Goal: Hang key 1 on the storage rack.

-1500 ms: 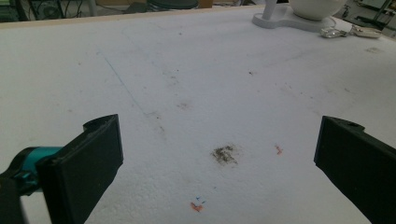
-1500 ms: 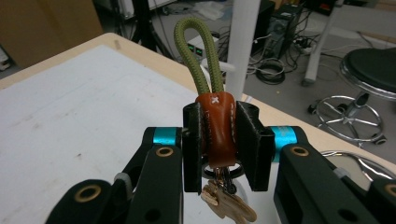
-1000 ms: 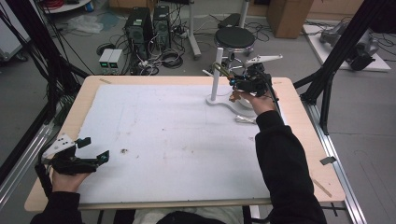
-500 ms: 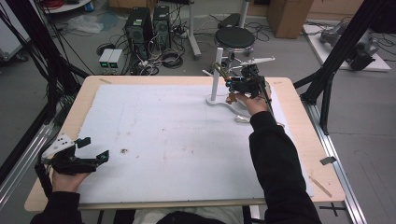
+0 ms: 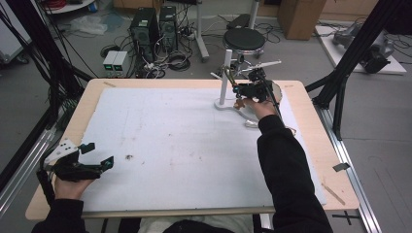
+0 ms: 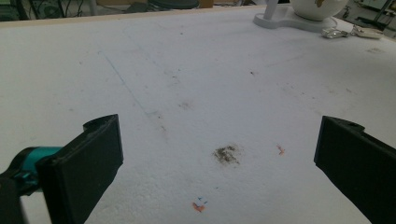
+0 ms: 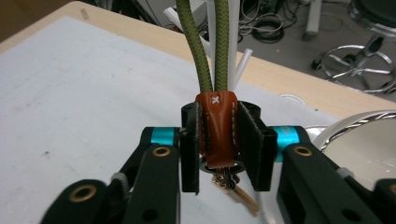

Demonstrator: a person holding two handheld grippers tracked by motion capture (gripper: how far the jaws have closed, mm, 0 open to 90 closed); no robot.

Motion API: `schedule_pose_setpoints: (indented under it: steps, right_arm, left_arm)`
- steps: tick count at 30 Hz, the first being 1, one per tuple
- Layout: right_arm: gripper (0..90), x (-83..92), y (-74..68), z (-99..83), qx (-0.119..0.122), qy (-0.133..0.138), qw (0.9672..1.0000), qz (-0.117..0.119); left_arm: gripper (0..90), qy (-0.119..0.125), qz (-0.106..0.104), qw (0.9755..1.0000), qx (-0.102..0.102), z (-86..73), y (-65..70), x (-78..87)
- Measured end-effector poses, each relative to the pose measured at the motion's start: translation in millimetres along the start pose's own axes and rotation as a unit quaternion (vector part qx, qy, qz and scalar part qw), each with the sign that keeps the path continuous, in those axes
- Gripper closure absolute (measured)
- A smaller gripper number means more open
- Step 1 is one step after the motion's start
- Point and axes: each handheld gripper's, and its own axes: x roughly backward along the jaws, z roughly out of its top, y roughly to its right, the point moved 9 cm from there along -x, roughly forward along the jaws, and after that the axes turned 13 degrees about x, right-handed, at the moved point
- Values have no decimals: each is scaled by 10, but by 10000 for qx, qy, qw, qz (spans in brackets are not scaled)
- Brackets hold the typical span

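One right gripper (image 7: pixel 218 154) pinches the brown leather key strap (image 7: pixel 216 133) (lowered toward the white stand (image 5: pixel 223 77), jaws easing); left gripper (image 6: pixel 219 163) spread, idle.

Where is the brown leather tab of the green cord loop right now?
In the right gripper view, the brown leather tab sits clamped between the right gripper jaws, beside the white stand at the table's far right in the high view.

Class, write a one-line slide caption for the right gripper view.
Right gripper clamps the brown leather tab of a green cord loop above the white table.
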Motion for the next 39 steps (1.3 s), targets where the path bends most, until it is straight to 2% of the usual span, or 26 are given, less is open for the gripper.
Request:
schedule_pose_setpoints:
  steps: [1, 2, 3, 4, 5, 6, 8, 9, 10, 11, 12, 14, 15, 17, 23, 29, 30, 32, 35, 39]
  right_arm:
    - [625, 10, -2, -9, -169, -11, 9998, 35]
    - [567, 22, -5, -8, -241, 10, 9997, 93]
    - [567, 22, -5, -8, -241, 10, 9997, 93]
    - [500, 35, -14, -6, -298, 28, 9994, 186]
    - [375, 65, -31, -10, -336, 9, 9989, 324]
    - [375, 65, -31, -10, -336, 9, 9989, 324]
    - [288, 93, -33, -23, -350, -39, 9988, 337]
    - [223, 105, -31, -31, -370, -69, 9988, 313]
    - [112, 109, -40, -40, -418, -87, 9985, 356]
    - [10, 103, -74, -54, -492, -121, 9972, 550]
    - [5, 98, -106, -71, -511, -175, 9961, 700]
    - [5, 104, -141, -92, -348, -264, 9975, 547]
    - [5, 111, -163, -93, -258, -223, 9980, 540]
    - [5, 145, -269, -125, -55, -61, 9978, 652]
    - [6, 153, -351, -241, 169, -213, 9972, 698]
    - [6, 186, -421, -335, 177, -207, 9970, 724]
    - [6, 196, -431, -364, 267, -222, 9971, 670]
    - [6, 208, -438, -375, 276, -227, 9972, 655]
    - [6, 277, -445, -378, 267, -64, 9981, 559]
    - [7, 315, -440, -417, 264, -79, 9980, 563]
  left_arm:
    - [17, -2, 0, 10000, -4, 0, -3, -1]
    - [17, 2, 0, 10000, 14, 2, -10, -1]
    - [17, 2, 0, 10000, 14, 2, -10, -1]
    - [17, 12, -2, 10000, 18, 4, -12, 0]
    - [17, 18, 1, 10000, 22, 6, -13, 2]
    - [17, 26, 0, 10000, 30, 7, -11, 4]
    - [17, 30, -8, 10000, 24, 7, -7, 5]
    - [17, 26, -5, 10000, 17, 6, -6, 5]
    - [17, 24, 4, 10000, 9, 5, -5, 5]
    - [17, 21, 0, 10000, 4, 5, -4, 5]
    - [17, 20, 1, 10000, 3, 5, -3, 5]
    - [17, 28, -1, 10000, 0, 8, -1, 9]
    - [17, 50, 2, 10000, -4, 13, 0, 9]
    - [17, 48, -6, 10000, -4, 13, 3, 11]
    - [17, 31, -13, 10000, -12, 9, 4, 9]
    - [17, 20, -21, 10000, -31, 5, 10, 1]
    - [17, 19, -22, 10000, -33, 4, 9, 0]
    - [17, 9, -8, 10000, -41, 1, 8, -1]
    - [17, -3, -18, 10000, -45, -1, 11, -3]
    - [17, 5, -7, 10000, -42, 0, 11, 0]
